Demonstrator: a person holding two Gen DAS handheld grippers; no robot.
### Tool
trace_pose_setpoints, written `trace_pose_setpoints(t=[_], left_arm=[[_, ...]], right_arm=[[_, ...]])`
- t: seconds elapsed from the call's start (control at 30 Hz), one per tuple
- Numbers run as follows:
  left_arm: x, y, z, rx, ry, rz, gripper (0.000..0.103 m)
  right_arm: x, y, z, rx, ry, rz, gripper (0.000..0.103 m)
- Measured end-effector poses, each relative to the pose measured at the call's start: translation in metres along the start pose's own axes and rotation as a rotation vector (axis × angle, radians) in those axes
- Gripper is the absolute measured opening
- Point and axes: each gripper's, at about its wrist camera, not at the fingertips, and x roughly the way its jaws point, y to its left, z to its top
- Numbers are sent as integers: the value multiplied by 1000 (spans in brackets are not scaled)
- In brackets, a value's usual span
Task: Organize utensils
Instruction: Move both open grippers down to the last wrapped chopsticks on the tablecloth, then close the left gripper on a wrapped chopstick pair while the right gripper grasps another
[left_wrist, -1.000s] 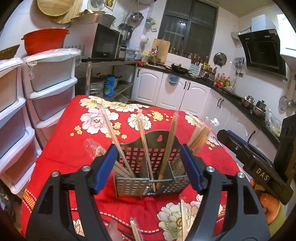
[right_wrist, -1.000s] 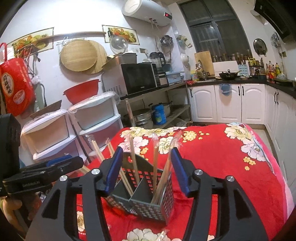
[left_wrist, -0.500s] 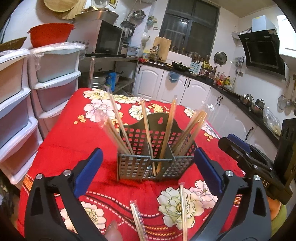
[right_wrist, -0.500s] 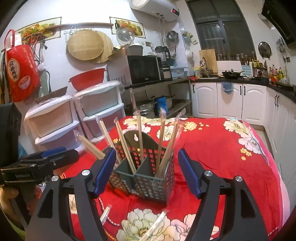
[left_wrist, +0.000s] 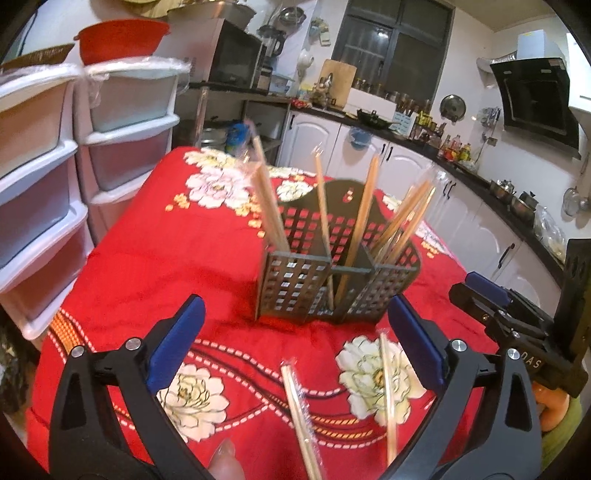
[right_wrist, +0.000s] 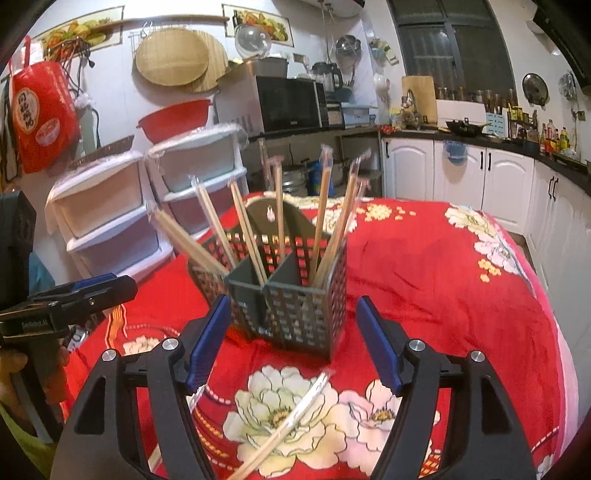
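A dark grey slotted utensil holder (left_wrist: 295, 284) stands upright on the red flowered tablecloth (left_wrist: 166, 258), and several wrapped chopsticks (left_wrist: 364, 210) lean in its compartments. My left gripper (left_wrist: 295, 339) is open wide, a short way in front of the holder, with nothing between its fingers. Two wrapped chopstick pairs lie loose on the cloth below it, one (left_wrist: 299, 410) in the middle and one (left_wrist: 388, 391) to the right. In the right wrist view my right gripper (right_wrist: 293, 332) is open just before the holder (right_wrist: 303, 306). A wrapped pair (right_wrist: 288, 417) lies on the cloth beneath it.
White plastic drawer units (left_wrist: 44, 177) stand close beside the table's left edge. White cabinets and a dark counter (left_wrist: 461, 166) run along the far wall. The right gripper (left_wrist: 491, 306) shows at the right edge of the left view, and the left gripper (right_wrist: 81, 295) at the left edge of the right view.
Both grippers have pulled back from the holder and sunk lower, and their jaws have widened. The loose chopsticks on the cloth have come into view.
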Motion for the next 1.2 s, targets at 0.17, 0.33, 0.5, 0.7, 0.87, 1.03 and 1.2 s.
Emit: trace_pose_setpoints(t=[0.17,0.33,0.5,0.7,0.87,1.03,1.2], left_arm=[[9,10,-14,-12,37,11,91],[21,16,-27,-22,83,18,91],[36,19,-44,-36,132,21,90],[54,14,-64,-21,209,-10,66],[71,11,-76,-47,281,-59,49],[83,5,-83,-30,319,-50,45],[93,1,-79,-12,327,-16,45]], right_arm=[[12,1,-16,-6,67,-4,68],[26,2,-29,-3,133,-2,67],[41,0,-43,0,198,-11,67],[61,-5,-57,3,280,-35,64],[83,-13,-66,35,355,-44,54],[105,-20,-69,56,419,-58,45],[118,-17,-69,35,422,-79,40]])
